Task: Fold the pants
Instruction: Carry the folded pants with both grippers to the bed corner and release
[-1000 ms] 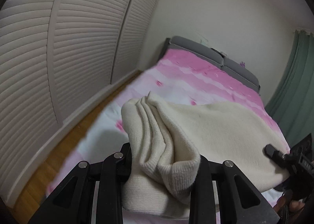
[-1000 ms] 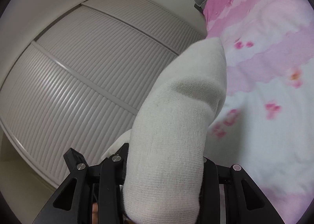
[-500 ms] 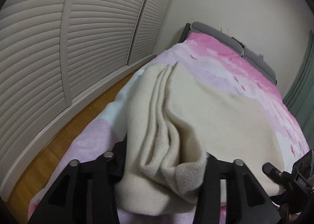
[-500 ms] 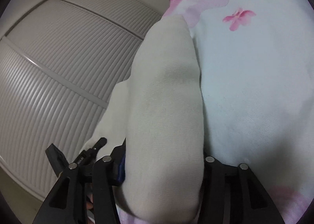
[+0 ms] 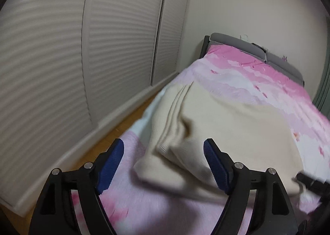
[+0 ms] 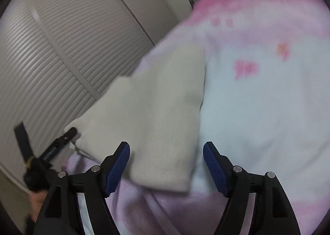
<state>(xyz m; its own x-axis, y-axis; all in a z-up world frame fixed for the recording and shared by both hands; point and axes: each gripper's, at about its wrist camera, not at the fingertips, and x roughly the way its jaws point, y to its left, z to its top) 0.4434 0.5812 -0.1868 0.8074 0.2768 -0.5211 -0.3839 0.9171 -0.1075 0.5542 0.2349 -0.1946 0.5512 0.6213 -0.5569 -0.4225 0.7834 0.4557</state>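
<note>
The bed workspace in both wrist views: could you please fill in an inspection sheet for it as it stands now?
Surface: bed with a pink and white flowered cover; grey headboard at the far end.
Job's things: cream pants lie folded on the cover, layered edges toward the wardrobe side; held by neither gripper.
Clutter: nothing seen.
Grippers: left gripper and right gripper both have jaws open and empty, just short of the near edge of the pants.
Cables: nothing seen.
Surroundings: louvred wardrobe doors, wooden floor, plain wall, green curtain. Right wrist view is motion-blurred.
</note>
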